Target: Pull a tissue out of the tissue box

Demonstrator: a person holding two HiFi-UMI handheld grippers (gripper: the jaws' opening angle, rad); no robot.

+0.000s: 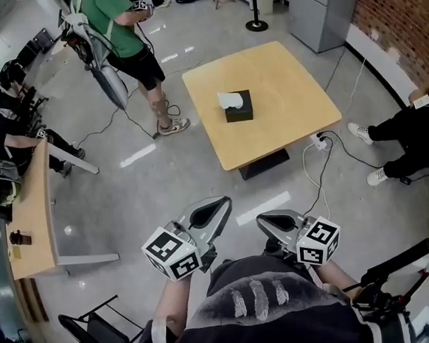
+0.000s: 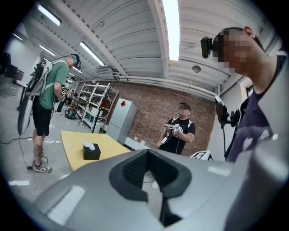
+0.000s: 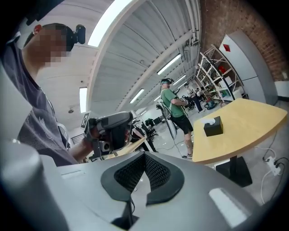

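Left gripper (image 1: 216,207), right gripper (image 1: 270,220) shut, open floor (image 1: 192,172) before table (image 1: 284,117), tissue box (image 1: 237,107) centred

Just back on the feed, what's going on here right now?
The person wearing the head camera holds the left gripper and the right gripper close to their body, both shut and empty. The black tissue box sits untouched on the wooden table some way ahead across the floor, with a white tissue sticking out of its top. A bystander in a green shirt stands beyond the table. The pull has not begun.
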